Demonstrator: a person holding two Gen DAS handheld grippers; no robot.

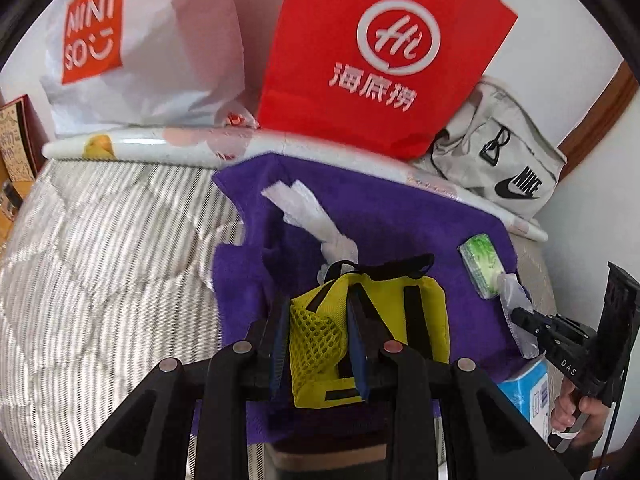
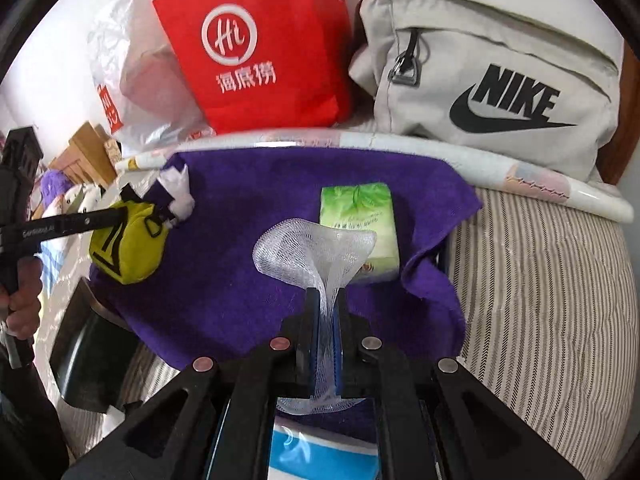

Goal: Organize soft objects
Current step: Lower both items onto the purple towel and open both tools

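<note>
Behind purple towel [image 2: 256, 280]: "NIKE" bag [image 2: 500, 80], "Hi" bag [image 2: 260, 48].

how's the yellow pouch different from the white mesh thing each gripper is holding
The yellow pouch is opaque, padded fabric with black straps; the white mesh net is see-through and flimsy. The pouch keeps a bulky shape in the left gripper; the net fans out limply above the right gripper. Both are soft, pinched between shut fingers, over the purple towel.

Black claws [image 1: 318, 344] [image 2: 326, 344], blue pads, round silver screws, bare-skinned hand [image 1: 576, 410].
</note>
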